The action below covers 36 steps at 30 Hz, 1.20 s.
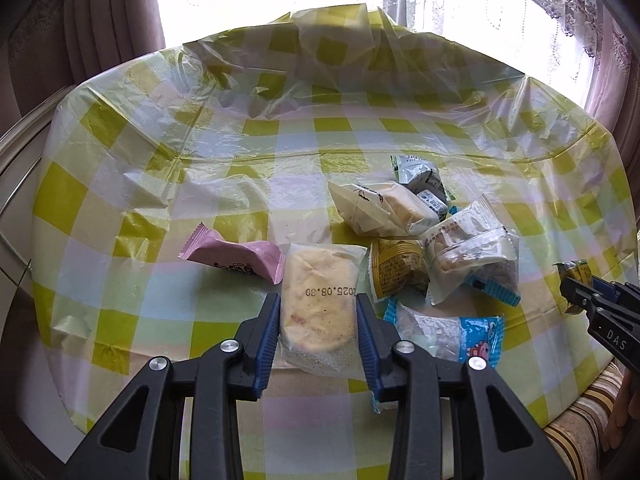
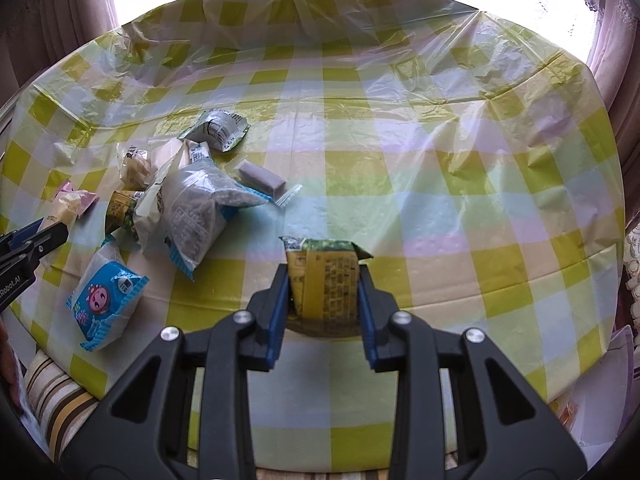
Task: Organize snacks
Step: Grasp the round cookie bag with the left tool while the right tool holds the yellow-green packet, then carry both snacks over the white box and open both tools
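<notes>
Left tongs (image 1: pixel 316 312) around crinkly clear-wrapped pastry (image 1: pixel 318 304), right tongs (image 2: pixel 324 288) around glossy yellow packet (image 2: pixel 324 280)

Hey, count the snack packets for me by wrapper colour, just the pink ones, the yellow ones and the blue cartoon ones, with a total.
Pink: 1, pink packet
Yellow: 2, held yellow packet, piled yellow packet
Blue cartoon: 1, blue cartoon packet
Total: 4

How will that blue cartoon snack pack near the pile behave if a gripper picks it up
The blue cartoon snack pack looks puffy and crinkled, so it is probably light and would give under the pads. Its glossy film may slip. It lies flat on the checked tablecloth, so rolling seems unlikely.
</notes>
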{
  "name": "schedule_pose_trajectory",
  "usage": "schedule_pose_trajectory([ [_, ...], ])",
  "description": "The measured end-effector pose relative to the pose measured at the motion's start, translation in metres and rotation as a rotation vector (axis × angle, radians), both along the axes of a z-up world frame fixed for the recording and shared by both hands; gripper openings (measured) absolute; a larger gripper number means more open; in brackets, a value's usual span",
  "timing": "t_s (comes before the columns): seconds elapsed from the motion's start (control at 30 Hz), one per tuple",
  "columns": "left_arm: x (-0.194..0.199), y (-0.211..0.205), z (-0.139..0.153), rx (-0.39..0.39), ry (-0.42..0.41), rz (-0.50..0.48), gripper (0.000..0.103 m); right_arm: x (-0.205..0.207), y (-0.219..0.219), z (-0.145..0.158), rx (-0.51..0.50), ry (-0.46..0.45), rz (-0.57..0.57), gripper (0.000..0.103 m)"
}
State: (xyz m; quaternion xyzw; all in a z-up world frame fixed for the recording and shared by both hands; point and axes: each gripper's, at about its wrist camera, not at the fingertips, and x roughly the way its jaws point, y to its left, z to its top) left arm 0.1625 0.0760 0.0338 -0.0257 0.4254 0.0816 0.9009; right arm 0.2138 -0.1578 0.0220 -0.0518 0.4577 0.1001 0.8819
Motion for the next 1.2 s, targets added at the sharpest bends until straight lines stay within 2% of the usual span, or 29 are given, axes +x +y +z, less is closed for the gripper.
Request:
schedule_pose_trajectory([
  [0.23, -0.008, -0.026, 0.016, 0.030, -0.022, -0.035, 0.038, -0.014, -0.017, 0.008, 0.022, -0.011, -0.019, 0.035],
  [0.47, -0.011, -0.062, 0.023, 0.034, -0.029, -0.111, 0.038, -0.026, -0.037, 0.015, 0.037, -0.016, -0.045, 0.035],
  [1.2, -0.014, -0.192, 0.019, 0.064, 0.027, -0.371, 0.038, -0.061, -0.131, 0.030, 0.060, -0.018, -0.150, 0.035],
])
